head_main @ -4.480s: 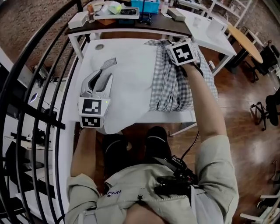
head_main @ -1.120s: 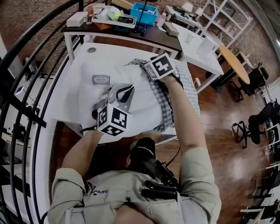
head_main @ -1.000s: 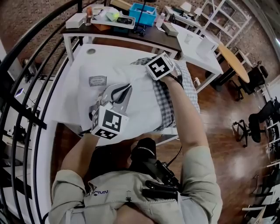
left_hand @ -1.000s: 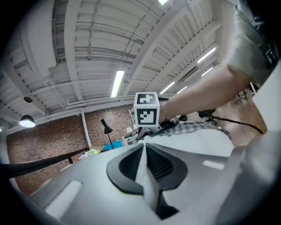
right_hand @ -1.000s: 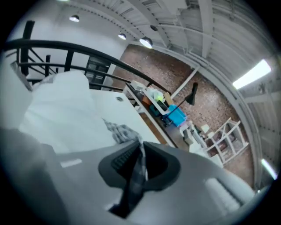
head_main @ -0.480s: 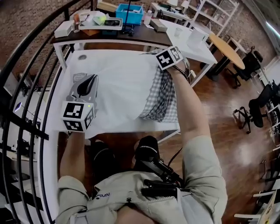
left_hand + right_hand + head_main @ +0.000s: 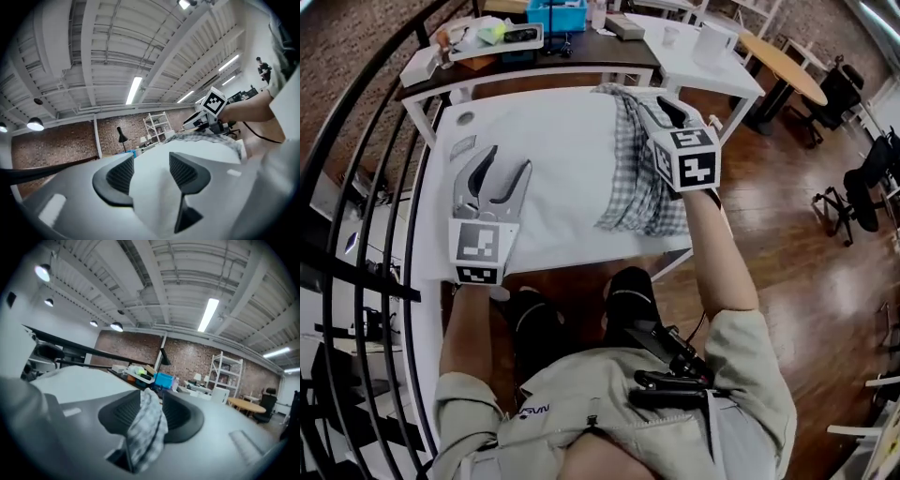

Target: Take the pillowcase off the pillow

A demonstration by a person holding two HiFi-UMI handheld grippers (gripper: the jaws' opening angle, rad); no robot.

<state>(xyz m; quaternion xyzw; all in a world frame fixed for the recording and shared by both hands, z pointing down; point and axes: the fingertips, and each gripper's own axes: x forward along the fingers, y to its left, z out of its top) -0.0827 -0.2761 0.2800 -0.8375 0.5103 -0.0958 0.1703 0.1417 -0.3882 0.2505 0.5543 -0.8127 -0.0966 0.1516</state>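
Dateline: one person, two hand-held grippers, at a white table (image 7: 453, 141), pillow job in progress.

Left gripper: I hold the left gripper (image 7: 504, 161) w/ jaws spread wide and nothing pinched. In its own view (image 7: 152, 172) the white pillow (image 7: 157, 204) bulges up in the gap btwn the pads. I can't tell whether it touches them.

Right gripper: the right gripper (image 7: 664, 111) is pressed together on a fold of the checked pillowcase (image 7: 637, 183). In its own view (image 7: 150, 413) a wad of checked cloth (image 7: 146, 430) sits clamped btwn the pads.

Pillowcase: bunched in a strip under and just beside the right gripper, well apart from the left one. From the left gripper view it shows as a grey checked rim (image 7: 201, 137) on the far crest of the pillow.

Pillow: bare white bulk (image 7: 558, 159) lying btwn the two grippers, directly below the left jaws.

Step in hand: my read is the strip-off is late stage. The case is gathered at one end and most of the pillow is uncovered. I can't see whether the last corner is out of the case yet.

Next move: prob. needs the left gripper to drop and close on bare pillow as an anchor. The right gripper then draws the cloth away from the left w/o loosening its pinch.
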